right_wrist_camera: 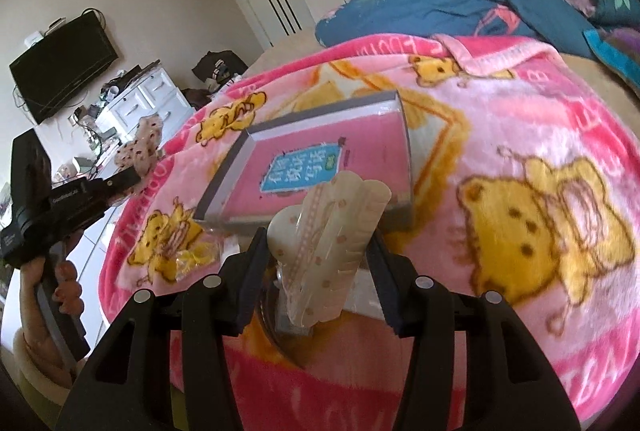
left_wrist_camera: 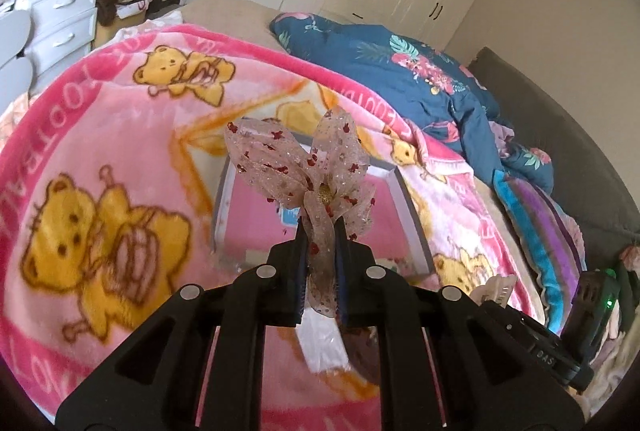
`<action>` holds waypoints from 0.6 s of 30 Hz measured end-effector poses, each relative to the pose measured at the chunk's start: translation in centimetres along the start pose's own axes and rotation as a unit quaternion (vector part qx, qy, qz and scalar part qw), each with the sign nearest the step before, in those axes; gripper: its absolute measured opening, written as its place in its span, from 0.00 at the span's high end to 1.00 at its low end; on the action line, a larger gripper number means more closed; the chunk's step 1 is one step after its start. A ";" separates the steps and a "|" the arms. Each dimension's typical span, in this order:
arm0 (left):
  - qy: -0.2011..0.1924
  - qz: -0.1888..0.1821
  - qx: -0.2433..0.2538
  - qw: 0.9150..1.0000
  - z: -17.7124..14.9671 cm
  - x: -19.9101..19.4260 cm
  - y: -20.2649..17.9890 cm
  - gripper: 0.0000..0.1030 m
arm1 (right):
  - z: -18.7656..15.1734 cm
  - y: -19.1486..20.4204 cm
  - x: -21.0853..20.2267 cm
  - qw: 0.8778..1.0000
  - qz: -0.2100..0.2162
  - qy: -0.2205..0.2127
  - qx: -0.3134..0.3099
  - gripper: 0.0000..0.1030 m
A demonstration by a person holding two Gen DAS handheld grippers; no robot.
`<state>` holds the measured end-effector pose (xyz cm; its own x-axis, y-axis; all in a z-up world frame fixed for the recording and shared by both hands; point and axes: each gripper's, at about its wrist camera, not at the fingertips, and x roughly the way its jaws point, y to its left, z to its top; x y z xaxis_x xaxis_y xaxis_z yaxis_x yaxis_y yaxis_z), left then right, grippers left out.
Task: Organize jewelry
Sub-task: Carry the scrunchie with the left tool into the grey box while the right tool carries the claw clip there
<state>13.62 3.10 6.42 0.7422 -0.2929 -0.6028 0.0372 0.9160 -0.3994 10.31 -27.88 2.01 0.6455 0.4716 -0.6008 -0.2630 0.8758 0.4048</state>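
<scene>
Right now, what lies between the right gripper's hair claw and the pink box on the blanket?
Nothing: in the right wrist view, the hair claw held in the right gripper overlaps the pink box directly; only blanket shows around them.

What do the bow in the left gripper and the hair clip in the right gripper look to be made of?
Bow: sheer fabric ribbon, probably organza or mesh, since the blanket shows through it; it has glitter specks, small red printed motifs and a gold centre. Hair clip: hard plastic, cream and partly translucent, with a smooth glossy look, moulded comb teeth and small tan dots. It could be acrylic or resin; the view cannot settle which.
</scene>
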 end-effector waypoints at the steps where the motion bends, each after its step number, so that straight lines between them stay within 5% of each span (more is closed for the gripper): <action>1: 0.000 -0.002 0.002 1.000 0.3 0.2 -0.1 0.95 | 0.3 0.2 0.0 1.000 0.000 -0.004 -0.004 0.53; 18: 0.038 -0.012 0.019 0.999 2.9 7.4 -0.1 0.94 | 5.8 0.8 3.9 0.999 -0.016 -0.020 -0.031 0.53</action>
<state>21.09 1.62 4.00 0.6879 -0.3344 -0.6442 0.0812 0.9174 -0.3895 16.76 -25.89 3.98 0.6822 0.4402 -0.5838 -0.2857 0.8955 0.3413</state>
